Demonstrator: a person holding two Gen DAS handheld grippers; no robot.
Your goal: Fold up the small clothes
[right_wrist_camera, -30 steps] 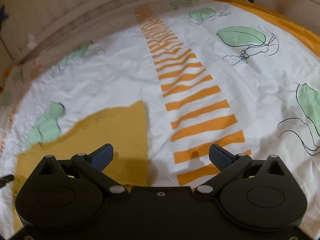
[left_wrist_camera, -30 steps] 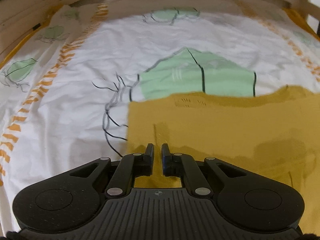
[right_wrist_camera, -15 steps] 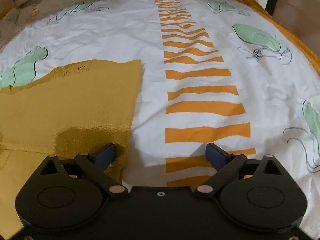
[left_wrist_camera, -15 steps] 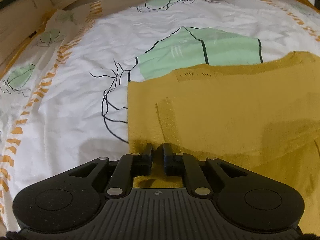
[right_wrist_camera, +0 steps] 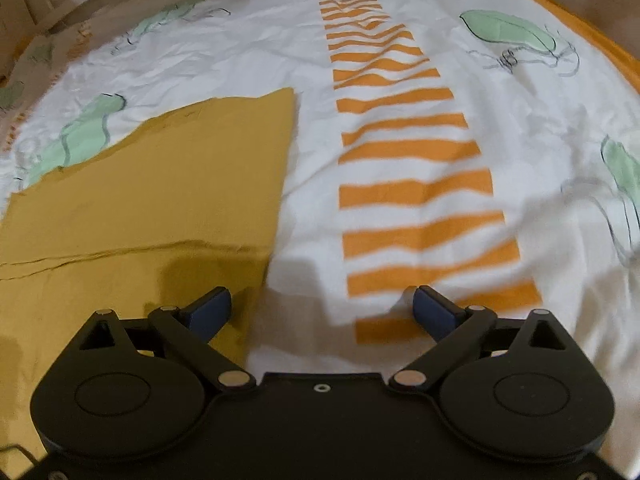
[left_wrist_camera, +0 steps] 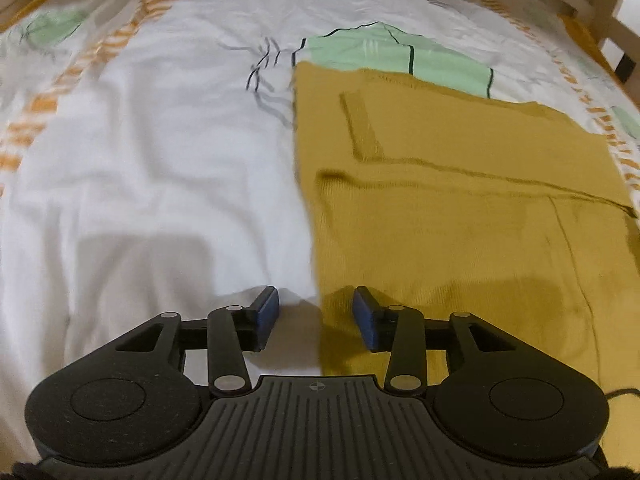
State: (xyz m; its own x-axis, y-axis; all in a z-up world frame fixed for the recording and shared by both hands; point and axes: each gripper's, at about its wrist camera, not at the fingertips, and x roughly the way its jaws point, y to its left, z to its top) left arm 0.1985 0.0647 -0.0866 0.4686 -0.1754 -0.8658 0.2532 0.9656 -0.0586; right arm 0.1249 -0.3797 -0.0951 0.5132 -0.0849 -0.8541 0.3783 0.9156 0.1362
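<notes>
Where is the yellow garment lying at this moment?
The yellow garment lies flat on the printed bedsheet, right of centre in the left wrist view, partly covering a green print.

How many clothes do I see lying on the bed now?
1. A single mustard-yellow knitted garment, folded over itself, lies flat on the white patterned bedsheet, between the two grippers. Others may lie outside both views.

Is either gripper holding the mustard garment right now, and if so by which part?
Neither. The left gripper and right gripper are open, holding nothing; the mustard garment lies flat.
</notes>
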